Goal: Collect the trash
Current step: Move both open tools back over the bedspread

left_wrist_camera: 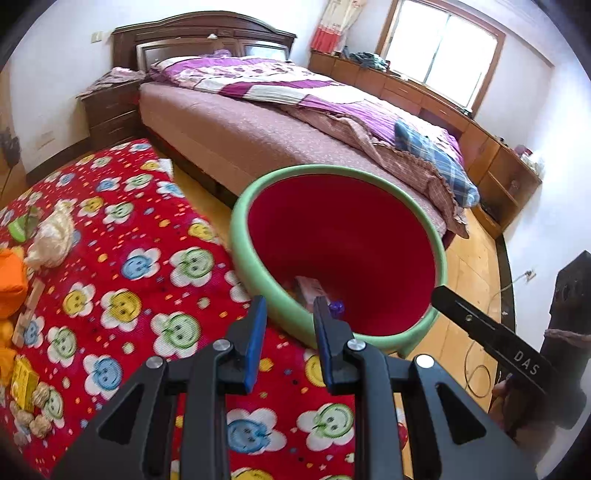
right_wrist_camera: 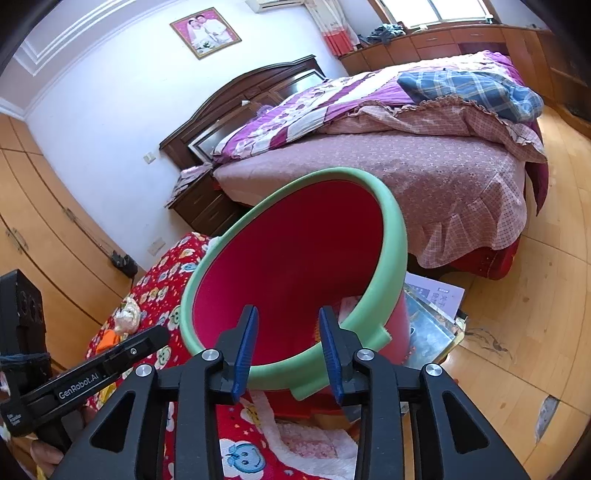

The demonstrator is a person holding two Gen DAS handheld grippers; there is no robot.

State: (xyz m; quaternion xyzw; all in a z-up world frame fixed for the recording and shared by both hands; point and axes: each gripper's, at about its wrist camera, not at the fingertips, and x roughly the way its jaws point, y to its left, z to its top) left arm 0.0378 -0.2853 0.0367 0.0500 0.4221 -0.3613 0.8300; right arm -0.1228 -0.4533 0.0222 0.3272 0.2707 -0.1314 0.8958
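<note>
**Red bin between both grippers, fingers apart**

Red bin (left_wrist_camera: 343,258) with green rim (left_wrist_camera: 258,188) sits at the edge of the flower-print blanket (left_wrist_camera: 122,266), bed (left_wrist_camera: 258,122) behind it. Tilted in both views; could be lens angle, can't tell.

Left gripper (left_wrist_camera: 290,306): fingers apart, nothing between them. Right finger (left_wrist_camera: 325,332) overlaps the near rim in view; contact unclear. Left finger over the blanket, just beside the bin.

Right gripper (right_wrist_camera: 288,325): fingers apart, both in front of the bin's (right_wrist_camera: 295,266) near rim (right_wrist_camera: 280,376), holding nothing. Contact unclear.

Inside the bin: some pale paper (left_wrist_camera: 308,288) and a small purple item (left_wrist_camera: 337,307) at the bottom.

Trash on the blanket, far left in left view, well apart from the bin: crumpled white wad (left_wrist_camera: 51,236), orange pieces (left_wrist_camera: 11,284), yellow box (left_wrist_camera: 24,382), peanuts (left_wrist_camera: 38,410).

Right view: papers (right_wrist_camera: 432,299) on the wood floor (right_wrist_camera: 517,295) beside the bin, framed photo (right_wrist_camera: 205,31) on the wall.
</note>
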